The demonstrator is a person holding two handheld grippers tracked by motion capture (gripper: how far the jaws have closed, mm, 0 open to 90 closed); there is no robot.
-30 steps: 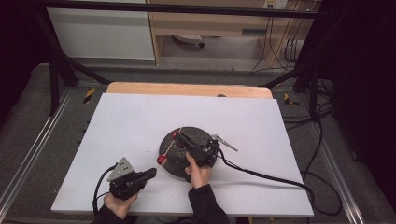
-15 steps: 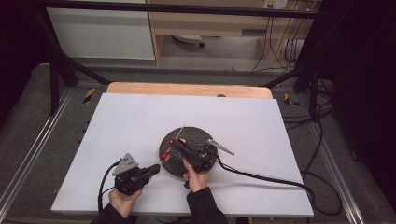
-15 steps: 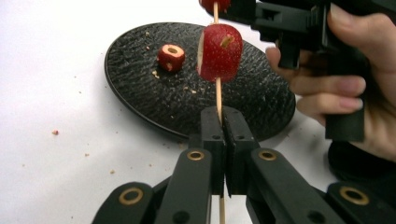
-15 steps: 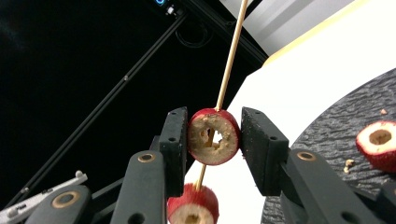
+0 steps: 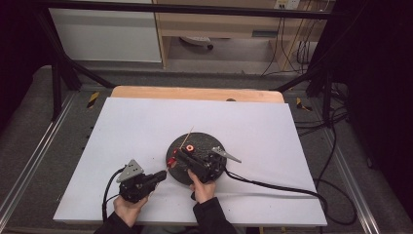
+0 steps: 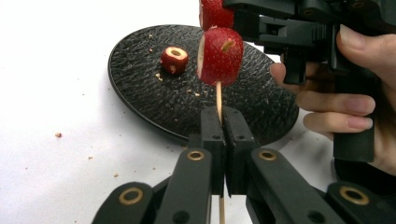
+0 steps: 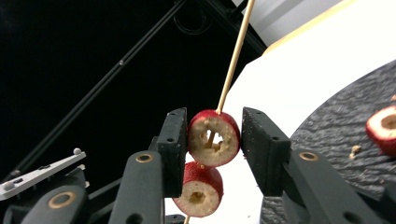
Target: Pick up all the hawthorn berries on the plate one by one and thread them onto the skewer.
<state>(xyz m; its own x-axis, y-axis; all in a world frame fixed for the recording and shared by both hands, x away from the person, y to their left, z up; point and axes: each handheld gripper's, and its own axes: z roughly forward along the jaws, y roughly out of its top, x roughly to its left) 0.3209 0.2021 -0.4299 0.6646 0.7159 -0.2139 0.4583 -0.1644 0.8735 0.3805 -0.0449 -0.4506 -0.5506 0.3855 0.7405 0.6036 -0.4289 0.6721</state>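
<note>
1. Left gripper [image 6: 219, 140]: jaws pressed together on a thin wooden skewer [image 6: 218, 98], gripping it near its lower end. In the high view this gripper [image 5: 160, 174] sits at the near left of the white table [image 5: 122, 126], just left of the plate.
2. Skewer carries two red fruit slices. In the left gripper view the nearer slice [image 6: 220, 56] sits above the jaws, with a second slice [image 6: 215, 13] right behind it at the top edge.
3. Right gripper [image 7: 212, 140]: jaws stand on either side of the upper slice [image 7: 214, 138]. Left jaw touches it; a small gap shows on the right side, so the jaws are parted, not clamped.
4. Lower slice [image 7: 200, 189] hangs just under the upper one, on the same skewer [image 7: 233, 56], which runs up and away past the jaws.
5. Black round plate [image 6: 140, 107] lies on the table beyond the left gripper. One loose slice [image 6: 174, 58], cored, rests on it, with crumbs scattered around it.
6. The skewer and slices are held over the plate's near-left edge [image 5: 171, 161], between both grippers.
</note>
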